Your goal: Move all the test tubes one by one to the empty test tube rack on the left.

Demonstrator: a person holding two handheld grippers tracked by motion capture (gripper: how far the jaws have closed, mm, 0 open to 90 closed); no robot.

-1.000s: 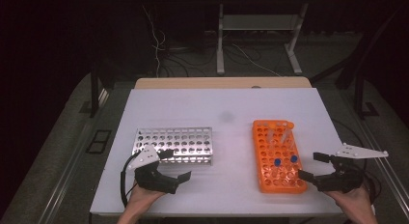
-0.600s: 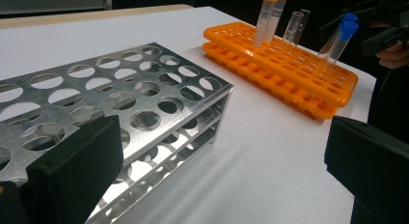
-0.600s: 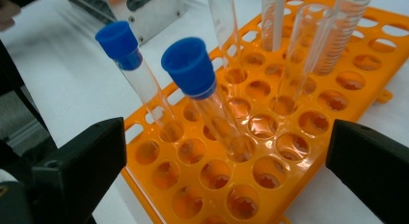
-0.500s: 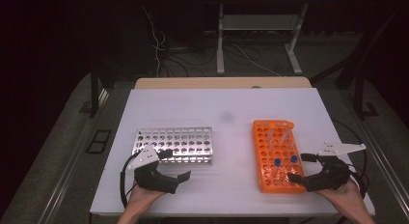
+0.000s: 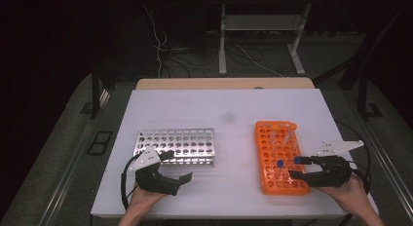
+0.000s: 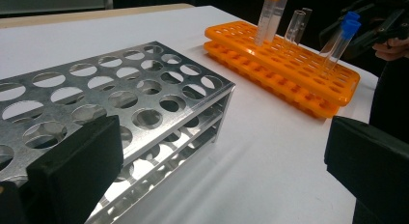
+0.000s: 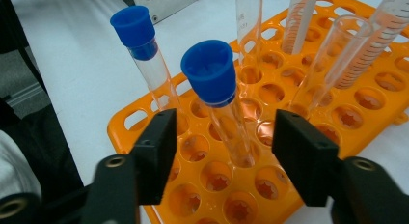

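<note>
Orange rack [image 5: 280,158] holds blue-capped tube [image 7: 219,101] between the right gripper's [image 7: 224,159] parted jaws, graduations apparently unreadable; metal rack [image 5: 176,146] empty; left gripper [image 5: 176,168] agape.

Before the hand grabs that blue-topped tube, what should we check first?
1. Right gripper jaws open wide enough: ok, they stand apart on either side of the near blue-capped tube.
2. Jaws touching the tube yet: cannot tell; a gap shows on each side, so probably not.
3. Second blue-capped tube out of the way: ok, it stands beyond the jaw, likely clear.
4. Orange rack flat on the table: ok.
5. Silver rack has free holes: ok, all look empty.
6. Left gripper free: ok, open, holding nothing.
</note>
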